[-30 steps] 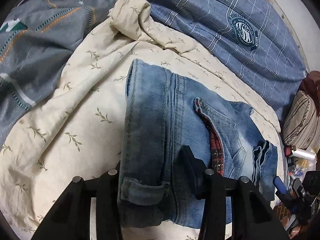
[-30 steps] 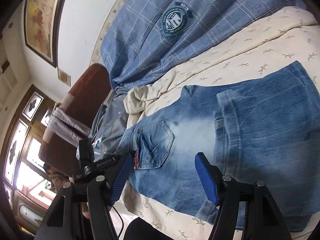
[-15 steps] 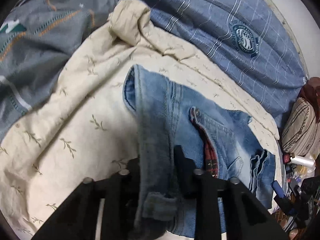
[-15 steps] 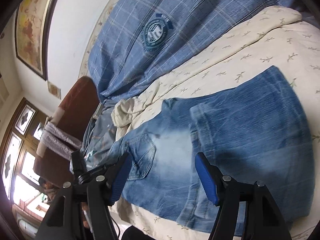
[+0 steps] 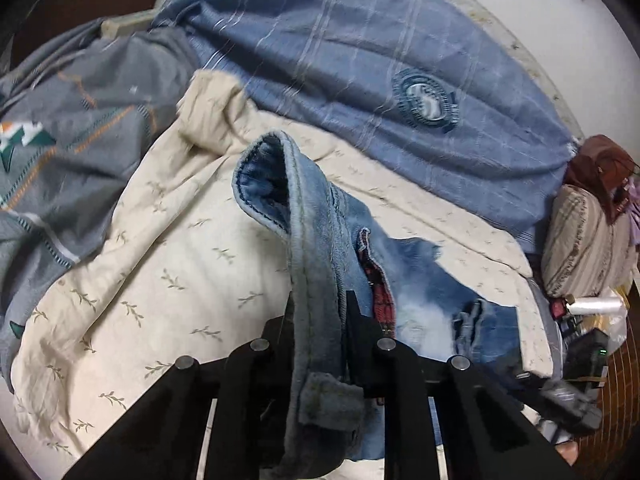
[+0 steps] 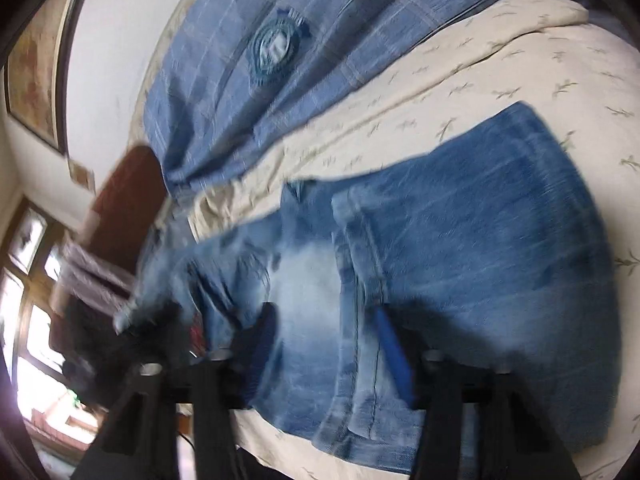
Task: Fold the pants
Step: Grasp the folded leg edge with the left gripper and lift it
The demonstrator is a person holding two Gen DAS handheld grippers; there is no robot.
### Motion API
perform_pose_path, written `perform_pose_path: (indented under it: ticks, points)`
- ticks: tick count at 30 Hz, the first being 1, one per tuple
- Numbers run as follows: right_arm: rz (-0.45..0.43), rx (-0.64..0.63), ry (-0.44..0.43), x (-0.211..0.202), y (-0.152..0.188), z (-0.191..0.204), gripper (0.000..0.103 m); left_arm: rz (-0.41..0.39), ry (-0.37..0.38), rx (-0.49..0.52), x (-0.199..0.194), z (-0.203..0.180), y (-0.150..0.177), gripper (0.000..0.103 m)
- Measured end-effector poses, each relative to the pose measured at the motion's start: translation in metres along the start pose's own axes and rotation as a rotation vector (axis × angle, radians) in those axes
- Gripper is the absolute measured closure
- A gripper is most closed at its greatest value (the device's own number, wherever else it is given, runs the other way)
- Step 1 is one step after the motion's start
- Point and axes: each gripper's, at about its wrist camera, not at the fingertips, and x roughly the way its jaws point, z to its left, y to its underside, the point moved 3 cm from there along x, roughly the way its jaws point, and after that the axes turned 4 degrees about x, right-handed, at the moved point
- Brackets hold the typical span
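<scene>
Left gripper [image 5: 318,312] clenches the jeans' [image 5: 316,264] waistband; right gripper [image 6: 324,344] is closing over denim.
Wait for both grips, then lift evenly toward the bed's [image 5: 180,264] far edge.

Your jeans [image 5: 420,292] lie on the leaf-print sheet [image 5: 168,272], their waistband edge lifted off it between the fingers of your left gripper [image 5: 320,312]. Behind the jeans the checked quilt [image 5: 360,60] spreads toward the wall; to their left lies the patterned blanket [image 5: 60,128], to their right a striped cushion [image 5: 580,240]. Your right gripper [image 6: 324,340] straddles the folded leg, jaws closing.
</scene>
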Motion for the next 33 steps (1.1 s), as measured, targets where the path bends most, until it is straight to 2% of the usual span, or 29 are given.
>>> perform_pose_path:
  ticks: [2,3,7,14,23,28,33]
  points:
    - [0.061,-0.029,0.072,0.016,0.006,-0.003,0.069,-0.010,0.001,0.023,-0.005,-0.011,-0.001,0.084]
    - [0.051,-0.039,0.089,0.014,0.006,-0.002,0.077,-0.013,-0.001,0.031,-0.005,-0.014,-0.002,0.084]
    - [0.055,0.027,0.035,0.009,0.004,-0.009,0.077,-0.027,-0.016,0.075,-0.011,-0.030,-0.002,0.084]
    - [-0.125,0.164,-0.055,-0.039,-0.020,-0.034,0.074,-0.048,0.002,0.139,-0.023,-0.063,-0.002,0.084]
    - [-0.291,0.257,-0.063,-0.092,-0.034,-0.071,0.073,-0.050,0.048,0.259,-0.036,-0.135,0.003,0.087]
    - [-0.339,0.320,-0.097,-0.116,-0.037,-0.093,0.073,-0.018,0.060,0.352,-0.026,-0.191,0.008,0.087]
    - [-0.306,0.357,-0.188,-0.121,-0.037,-0.103,0.073,0.054,0.064,0.418,0.005,-0.235,0.019,0.087]
